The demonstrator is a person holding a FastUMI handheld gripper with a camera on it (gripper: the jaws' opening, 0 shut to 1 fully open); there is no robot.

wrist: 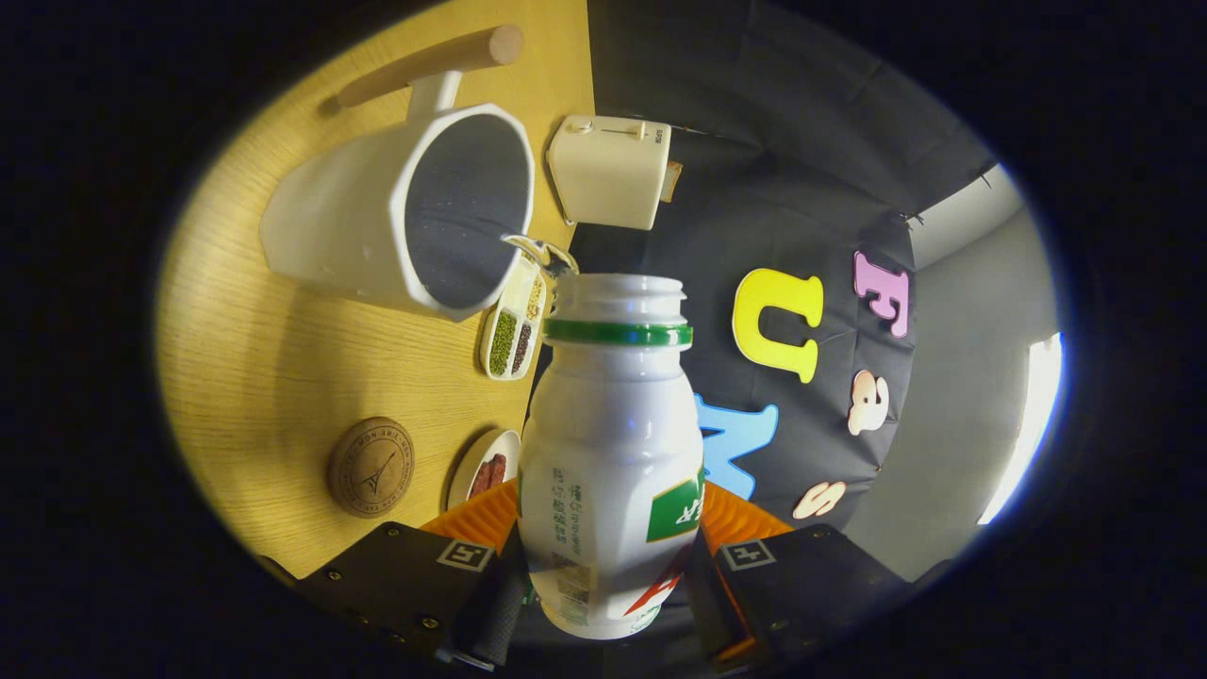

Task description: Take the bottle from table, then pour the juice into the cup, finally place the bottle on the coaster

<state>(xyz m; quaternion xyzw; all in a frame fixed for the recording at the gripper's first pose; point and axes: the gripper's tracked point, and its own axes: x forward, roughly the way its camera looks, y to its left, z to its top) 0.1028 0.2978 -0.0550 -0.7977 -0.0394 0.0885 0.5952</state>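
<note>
jaws grip bottle (611, 462), label unreadable

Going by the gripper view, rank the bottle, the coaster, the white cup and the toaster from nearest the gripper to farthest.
1. Bottle: clamped between the fingers of the gripper.
2. Coaster: on the table, just beyond one finger.
3. White cup: farther along the table, past the bottle's open mouth.
4. Toaster: beyond the cup, at the table's far edge.

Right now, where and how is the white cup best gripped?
By its long wooden handle, approached from the side. The cup has a wide, faceted body, likely too broad for the fingers, which are shut on the bottle; the gripper is busy.
</note>
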